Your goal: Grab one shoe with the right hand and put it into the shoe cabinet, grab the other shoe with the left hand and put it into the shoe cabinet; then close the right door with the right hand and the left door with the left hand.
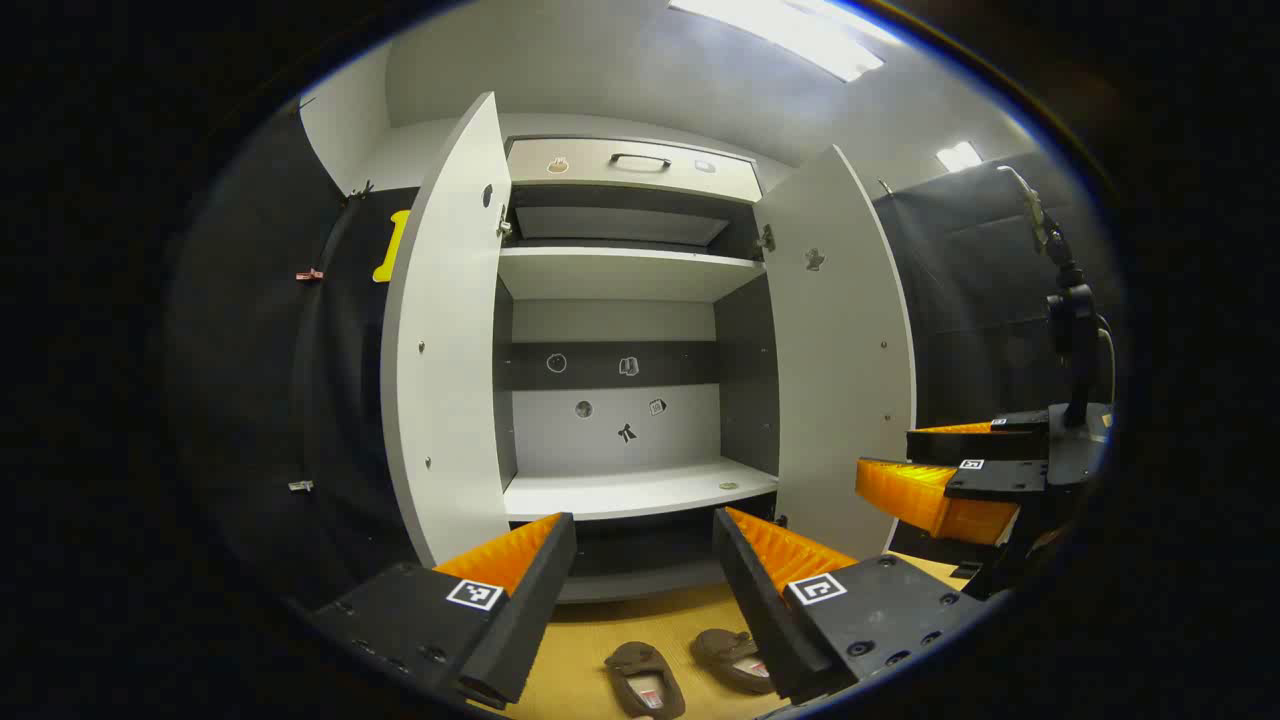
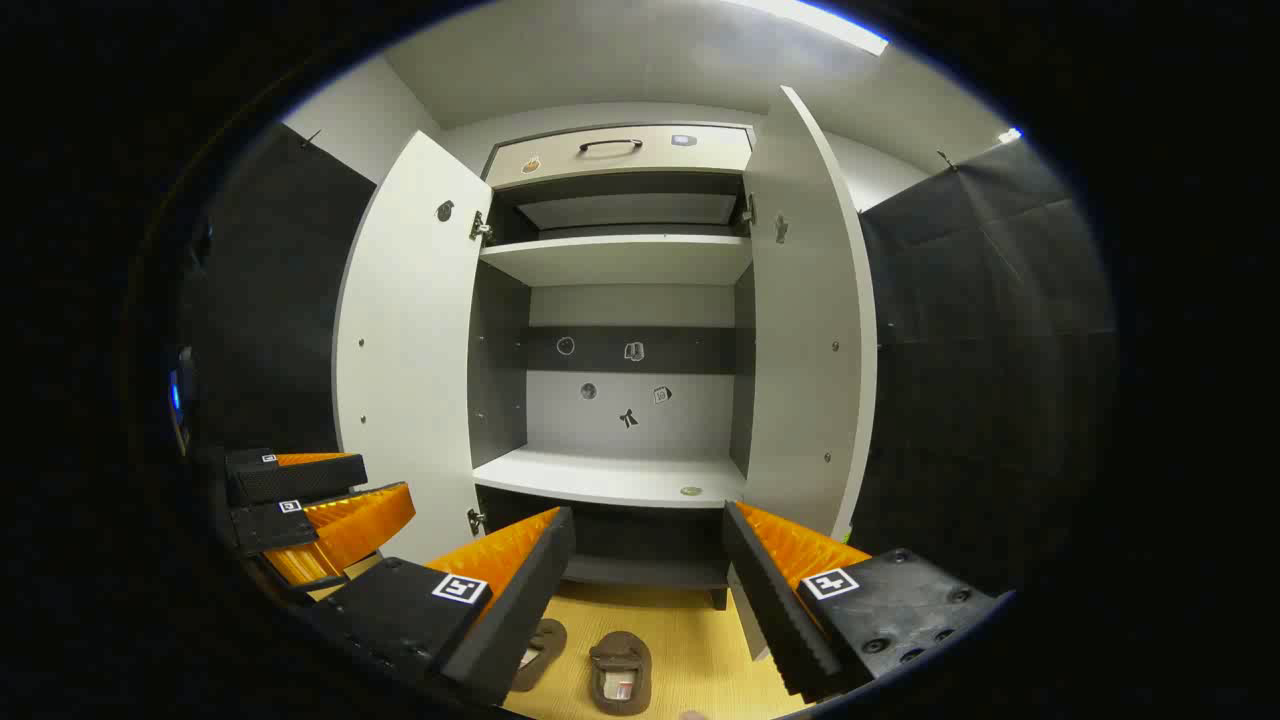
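Both shoes [image 2: 620,672] lie on the floor just below the right gripper's [image 2: 648,590] spread, empty fingers, toes toward the cabinet [image 2: 620,480].

Left shoe [image 2: 540,652]: toe half hidden behind the right gripper's near finger [image 2: 510,610], just in front of the shoe cabinet [image 2: 620,480].
Right shoe [image 1: 735,660]: partly covered by the left gripper's finger [image 1: 770,610].
Stickers [image 1: 605,390] on the shoe cabinet's back panel: too small to identify.
Small round object [image 1: 729,486] on the shoe cabinet's lower shelf: too small to tell.
Bottom compartment [image 2: 645,555] of the shoe cabinet: dark, contents indiscernible.
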Motion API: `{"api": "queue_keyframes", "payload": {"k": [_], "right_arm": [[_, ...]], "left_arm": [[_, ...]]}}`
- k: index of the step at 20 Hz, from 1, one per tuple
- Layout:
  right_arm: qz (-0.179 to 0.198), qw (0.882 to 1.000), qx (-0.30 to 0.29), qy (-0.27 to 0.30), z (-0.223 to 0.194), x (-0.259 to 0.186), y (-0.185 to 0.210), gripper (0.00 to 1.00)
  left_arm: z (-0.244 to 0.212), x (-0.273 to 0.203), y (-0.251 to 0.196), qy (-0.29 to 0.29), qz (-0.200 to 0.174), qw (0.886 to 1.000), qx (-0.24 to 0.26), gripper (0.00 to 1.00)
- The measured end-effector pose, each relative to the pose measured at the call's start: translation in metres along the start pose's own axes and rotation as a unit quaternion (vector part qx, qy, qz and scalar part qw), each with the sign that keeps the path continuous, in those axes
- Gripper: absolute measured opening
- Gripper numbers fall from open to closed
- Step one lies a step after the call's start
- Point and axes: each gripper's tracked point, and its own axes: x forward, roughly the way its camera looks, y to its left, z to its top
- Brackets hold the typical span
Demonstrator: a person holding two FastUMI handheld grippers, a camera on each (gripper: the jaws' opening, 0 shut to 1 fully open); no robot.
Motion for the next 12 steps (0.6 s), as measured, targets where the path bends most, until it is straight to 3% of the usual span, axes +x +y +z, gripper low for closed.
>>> {"api": "queue_keyframes", "payload": {"k": [12], "right_arm": [[0.0, 0.999, 0.0, 0.033, -0.025, -0.001, 0.01, 0.98]], "left_arm": [[-0.011, -0.004, 0.008, 0.01, -0.004, 1.0, -0.016, 0.88]]}}
